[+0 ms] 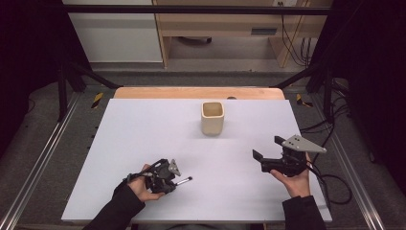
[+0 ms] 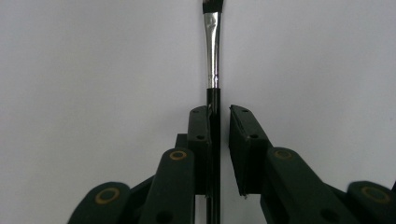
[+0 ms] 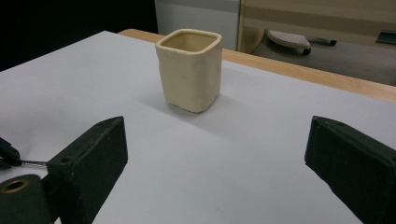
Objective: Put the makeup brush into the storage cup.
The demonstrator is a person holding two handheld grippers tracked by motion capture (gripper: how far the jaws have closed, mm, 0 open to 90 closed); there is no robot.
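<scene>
A: Surveying the tabletop [image 1: 143,124]: where does the cup [image 1: 212,118] stand?

B: Upright, far centre, nearer the right gripper [image 1: 268,154], jaws spread and empty.

A: And the brush [image 2: 213,56]?

B: Pinched in the left gripper [image 1: 168,178] near the front edge; long axis in line with the jaws, bristles pointing right, short of the cup.
</scene>
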